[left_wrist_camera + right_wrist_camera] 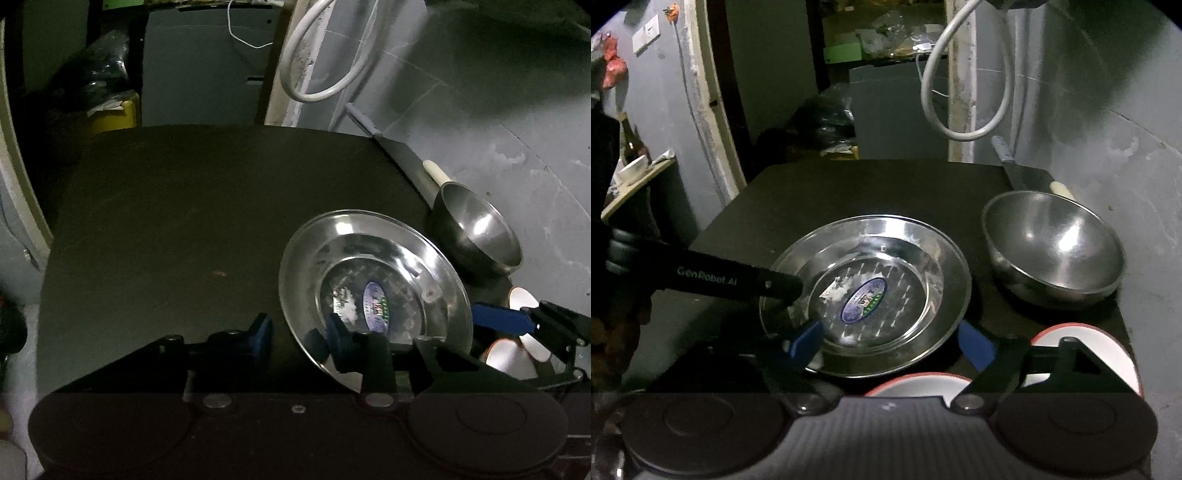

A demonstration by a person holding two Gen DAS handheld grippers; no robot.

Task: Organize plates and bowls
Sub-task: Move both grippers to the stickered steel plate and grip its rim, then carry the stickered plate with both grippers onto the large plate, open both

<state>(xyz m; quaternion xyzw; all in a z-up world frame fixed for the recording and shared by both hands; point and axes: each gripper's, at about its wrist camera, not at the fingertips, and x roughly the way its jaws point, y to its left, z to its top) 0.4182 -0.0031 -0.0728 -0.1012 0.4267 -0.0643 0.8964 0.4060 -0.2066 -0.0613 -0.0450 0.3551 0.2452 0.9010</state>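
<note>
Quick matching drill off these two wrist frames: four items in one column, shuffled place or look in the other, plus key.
Items:
1. steel plate
2. steel bowl
3. white hose
4. red-rimmed white dishes

Descriptions:
A. hangs in a loop against the wall behind the table
B. at the table's near right corner, partly hidden behind the right gripper
C. oval sticker in its middle, gripper fingers at both its near edges
D. empty, at the table's right side next to the wall

Pairs: 1-C, 2-D, 3-A, 4-B
</note>
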